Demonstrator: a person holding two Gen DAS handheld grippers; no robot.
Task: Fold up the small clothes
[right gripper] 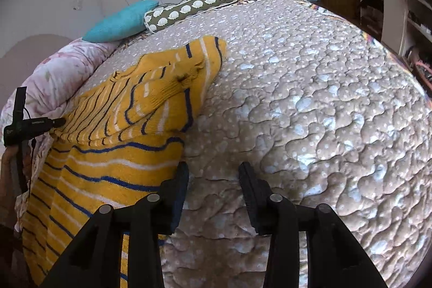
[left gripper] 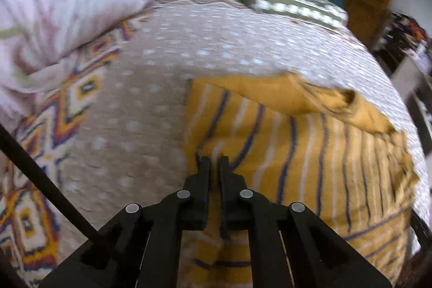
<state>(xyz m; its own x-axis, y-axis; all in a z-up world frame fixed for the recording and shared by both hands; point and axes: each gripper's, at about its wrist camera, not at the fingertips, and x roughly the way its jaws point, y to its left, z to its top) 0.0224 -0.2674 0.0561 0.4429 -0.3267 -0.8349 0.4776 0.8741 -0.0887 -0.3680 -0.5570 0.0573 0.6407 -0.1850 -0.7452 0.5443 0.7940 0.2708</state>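
A yellow striped sweater (right gripper: 113,153) is lying partly folded on the bed's quilted spread (right gripper: 310,99), one sleeve already laid across its body. The left gripper (left gripper: 215,161) is hovering over the sweater's near left edge, its jaws nearly pressed together; whether they are pinching cloth, I cannot tell. The right gripper (right gripper: 213,169) is waiting with jaws spread just beside the sweater's right edge, which is lying to its left, the garment's long axis running away from both grippers.

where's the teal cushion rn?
Teal cushion sits at the bed's far end, between the pink floral pillow and the green patterned bolster.
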